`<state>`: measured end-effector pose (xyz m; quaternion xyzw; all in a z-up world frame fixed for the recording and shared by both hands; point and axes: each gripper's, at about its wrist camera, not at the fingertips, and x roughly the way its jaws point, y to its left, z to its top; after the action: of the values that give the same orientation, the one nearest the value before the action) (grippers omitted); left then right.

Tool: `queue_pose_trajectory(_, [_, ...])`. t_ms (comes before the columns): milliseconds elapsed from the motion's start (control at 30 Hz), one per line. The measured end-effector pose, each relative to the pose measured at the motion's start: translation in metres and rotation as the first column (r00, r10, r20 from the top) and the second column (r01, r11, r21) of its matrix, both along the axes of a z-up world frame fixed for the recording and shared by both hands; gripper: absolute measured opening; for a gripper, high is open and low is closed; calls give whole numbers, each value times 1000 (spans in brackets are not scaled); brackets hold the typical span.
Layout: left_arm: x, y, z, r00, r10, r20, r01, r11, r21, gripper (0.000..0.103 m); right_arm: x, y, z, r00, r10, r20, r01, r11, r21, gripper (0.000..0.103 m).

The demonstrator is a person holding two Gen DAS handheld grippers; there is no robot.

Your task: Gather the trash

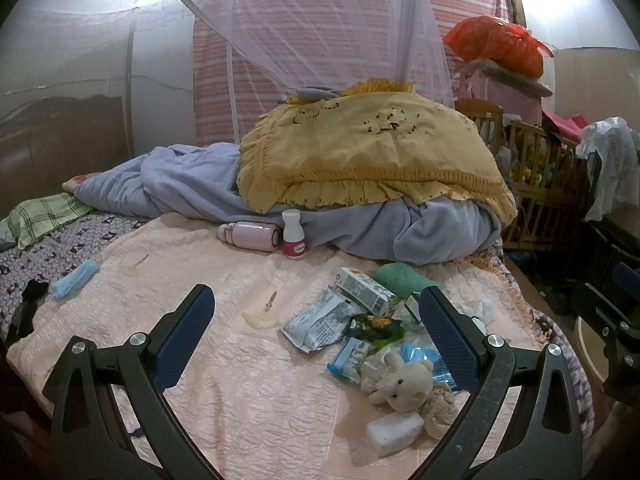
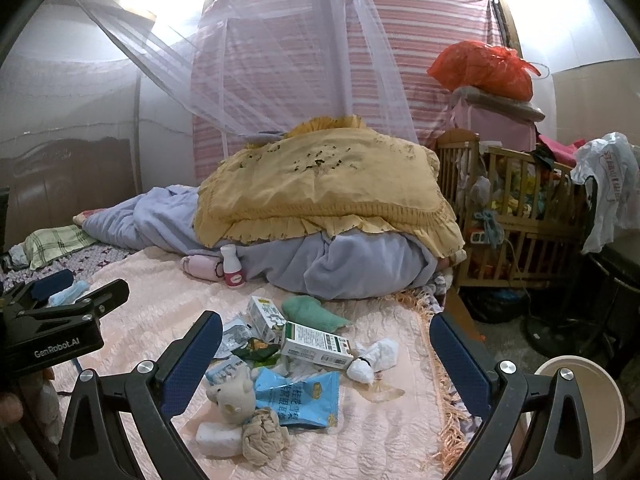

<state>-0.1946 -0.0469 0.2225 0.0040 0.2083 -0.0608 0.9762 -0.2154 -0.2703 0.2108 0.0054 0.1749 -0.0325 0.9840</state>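
Right claw wide open, empty, above trash pile on pink bedspread; blue snack bag beside plush toy.

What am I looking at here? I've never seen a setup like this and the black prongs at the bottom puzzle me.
Those prongs are two-finger grippers, one held in each of a person's hands. Each carries a wide-angle camera looking forward along its fingers, so one picture comes from the left gripper and the other from the right gripper. Both are open and hold nothing. They hover over a bed with a pink quilt. On it lies a pile of litter: a blue snack bag, a green and white carton, crumpled tissue, plus a small plush toy. Further back a white bottle stands by a blue blanket. A round bin sits beside the bed.
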Motion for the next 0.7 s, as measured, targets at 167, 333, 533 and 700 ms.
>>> queue_pose_trajectory(167, [2,1,-2,1000,4,-7,-4,1000,-6,102,1,-1,-2,1000,3,-5,-3,1000,4,103])
queue_pose_trajectory(333, [5,4,-4,1000,5,-13,-5,1000,-1,102,1,-2,-3,1000,3,-6,-3,1000,7,103])
queue_pose_trajectory(533, [7,4,-6,1000,6,-16,-6,1000,1,102,2,-4,-6,1000,6,-16,-6,1000,6,103])
queue_pose_trajectory(700, [13,3,-11,1000,10,-29,-10,1000,7,102,2,-5,-8,1000,4,-20,-3,1000,7,103])
